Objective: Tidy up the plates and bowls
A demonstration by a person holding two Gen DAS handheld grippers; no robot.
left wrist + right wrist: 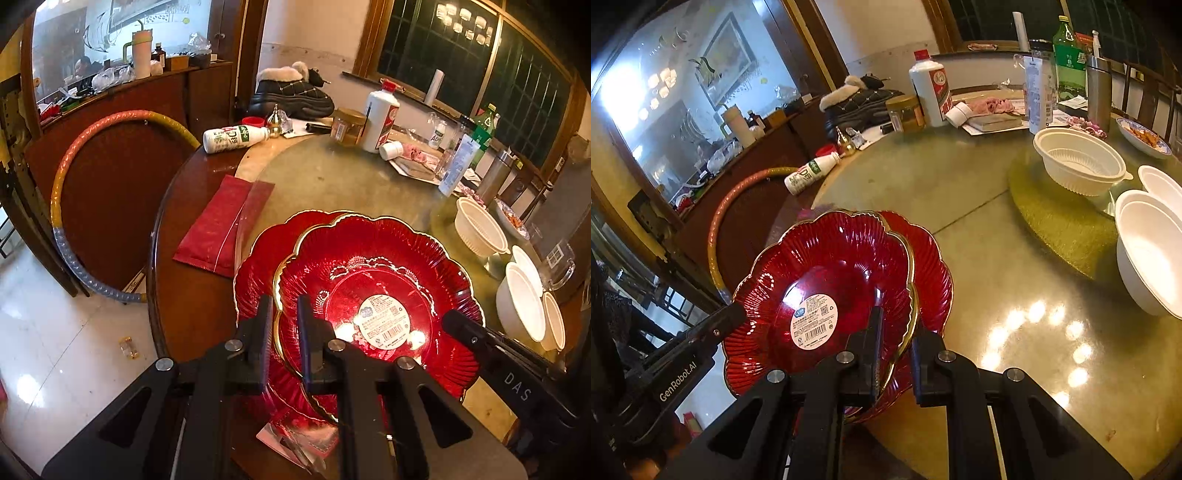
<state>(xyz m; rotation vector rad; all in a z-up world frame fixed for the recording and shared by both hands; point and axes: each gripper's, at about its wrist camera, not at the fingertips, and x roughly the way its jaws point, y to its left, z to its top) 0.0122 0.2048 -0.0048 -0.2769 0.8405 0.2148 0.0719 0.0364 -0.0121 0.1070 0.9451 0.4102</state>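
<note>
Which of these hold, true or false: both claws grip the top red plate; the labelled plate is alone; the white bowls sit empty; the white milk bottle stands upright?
1. Both claws are clamped on the top red plate. True: the left claw pinches its rim on one side, the right claw on the other.
2. The labelled plate is alone. False: a second red plate lies under it, offset.
3. The white bowls sit empty. True.
4. The white milk bottle stands upright. False: it lies on its side on the table.
</note>
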